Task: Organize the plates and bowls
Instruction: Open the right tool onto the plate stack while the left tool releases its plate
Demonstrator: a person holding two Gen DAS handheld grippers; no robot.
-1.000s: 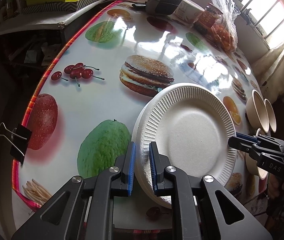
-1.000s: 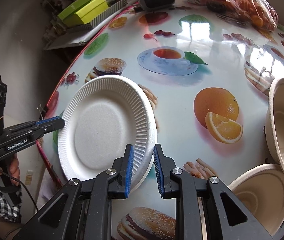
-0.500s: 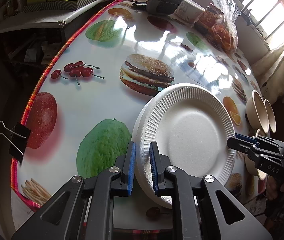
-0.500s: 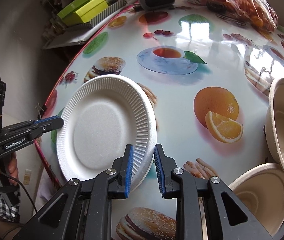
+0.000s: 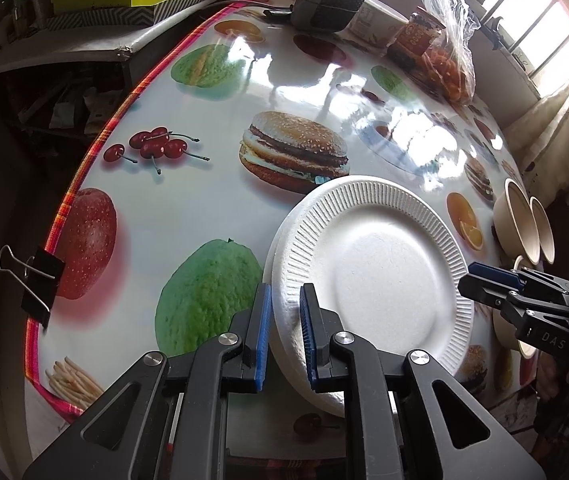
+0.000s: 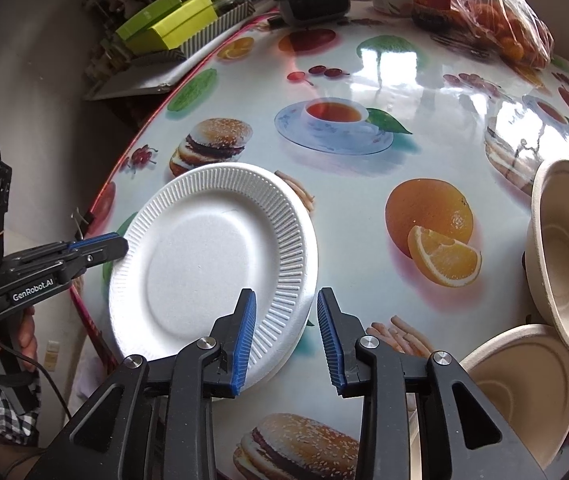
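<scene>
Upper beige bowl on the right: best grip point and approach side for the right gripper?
Take the upper beige bowl by its thin rim, probably the left edge nearest the right gripper, coming from the plate side. It sits tilted against the lower bowl, mouth facing left, so that rim is exposed and one finger can likely slip inside the cavity. The jaws, just opening, look wide enough for one wall.
</scene>
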